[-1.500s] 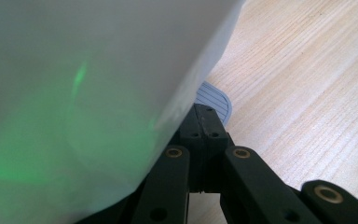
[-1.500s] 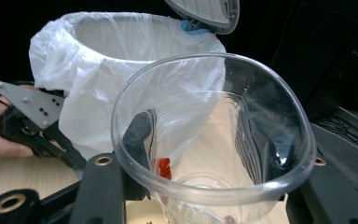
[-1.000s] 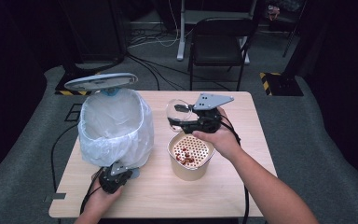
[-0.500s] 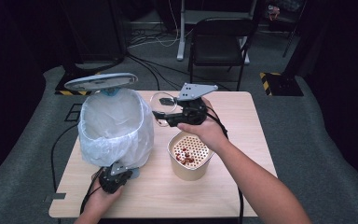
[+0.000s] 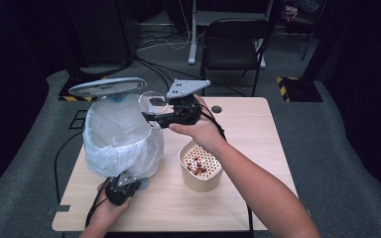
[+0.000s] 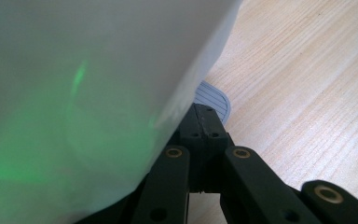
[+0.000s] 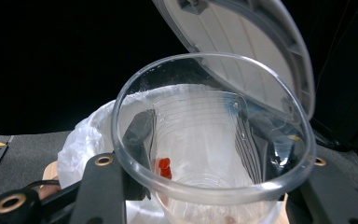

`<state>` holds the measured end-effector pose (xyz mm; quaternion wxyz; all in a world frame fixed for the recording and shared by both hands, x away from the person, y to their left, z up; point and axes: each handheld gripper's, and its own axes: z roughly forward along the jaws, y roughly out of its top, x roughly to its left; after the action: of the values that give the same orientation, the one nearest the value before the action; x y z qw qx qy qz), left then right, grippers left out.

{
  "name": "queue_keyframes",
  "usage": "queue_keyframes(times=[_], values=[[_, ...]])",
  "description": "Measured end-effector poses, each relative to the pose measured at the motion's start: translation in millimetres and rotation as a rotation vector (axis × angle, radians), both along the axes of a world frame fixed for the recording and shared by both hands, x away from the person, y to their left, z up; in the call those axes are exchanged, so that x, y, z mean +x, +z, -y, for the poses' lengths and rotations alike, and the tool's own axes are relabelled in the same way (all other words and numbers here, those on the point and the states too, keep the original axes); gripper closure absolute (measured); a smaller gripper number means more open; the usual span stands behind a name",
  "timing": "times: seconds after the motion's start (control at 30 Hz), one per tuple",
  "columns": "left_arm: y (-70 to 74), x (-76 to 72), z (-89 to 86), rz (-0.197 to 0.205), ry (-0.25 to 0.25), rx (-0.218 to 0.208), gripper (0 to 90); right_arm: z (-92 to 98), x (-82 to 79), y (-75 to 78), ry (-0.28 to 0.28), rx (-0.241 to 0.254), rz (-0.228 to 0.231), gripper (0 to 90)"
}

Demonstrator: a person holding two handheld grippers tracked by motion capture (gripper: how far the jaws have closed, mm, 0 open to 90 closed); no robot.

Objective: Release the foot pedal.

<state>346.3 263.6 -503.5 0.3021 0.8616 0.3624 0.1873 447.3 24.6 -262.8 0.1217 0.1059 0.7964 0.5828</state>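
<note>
Counting things: one clear plastic cup [image 5: 151, 105], one lidded bin [image 5: 121, 141], one tan tub [image 5: 200, 168], two claws, one folding chair [image 5: 235, 44].
Right claw: the right claw [image 5: 151, 118], left of centre in the high view, is clenched on the clear plastic cup [image 7: 212, 154]; in the right gripper view its two black jaws press the cup's wall from either side.
Cup: held above the surface, at the bin's right rim in the high view, just below the raised lid. Its mouth faces the right claw's camera. Small red bits [image 7: 164, 168] cling to the inside wall; their exact number I cannot tell.
Left claw: the left claw [image 5: 124, 186], at the lower left of the high view, is clenched, its jaws meeting in the left gripper view on the grey ribbed pedal [image 6: 213, 98] at the bin's foot.
Bin: one, in the left half of the high view, lined with one white plastic bag [image 5: 111, 126]; its one grey lid [image 5: 108, 87] stands raised over the opening.
Tub: one, in the lower middle of the high view, just beside the bin, with a perforated insert and red pieces [image 5: 196, 166] lying on it.
Surface: one pale wooden surface [image 5: 258, 129] carrying the bin and the tub.
Chair: one dark folding chair at the top of the high view, behind the surface.
</note>
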Motion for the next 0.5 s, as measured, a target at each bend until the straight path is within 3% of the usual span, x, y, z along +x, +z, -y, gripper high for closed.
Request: queue_keyframes(times=[0.4, 0.43, 0.47, 0.5], values=[[0.2, -0.3, 0.2, -0.002, 0.002, -0.001, 90.0, -34.9, 7.2, -8.7, 0.028, -0.011, -0.021, 47.3], [2.6, 5.2, -3.5, 0.037, -0.074, 0.053, 90.0, -37.4, 7.6, -9.5, 0.029, -0.012, -0.023, 47.2], [2.7, 5.4, -3.7, 0.038, -0.077, 0.056, 90.0, -40.6, 8.1, -10.6, 0.031, -0.013, -0.029, 47.1], [1.0, 1.2, -1.0, 0.009, -0.022, 0.015, 90.0, -42.5, 8.5, -11.1, 0.032, -0.014, -0.029, 47.1]])
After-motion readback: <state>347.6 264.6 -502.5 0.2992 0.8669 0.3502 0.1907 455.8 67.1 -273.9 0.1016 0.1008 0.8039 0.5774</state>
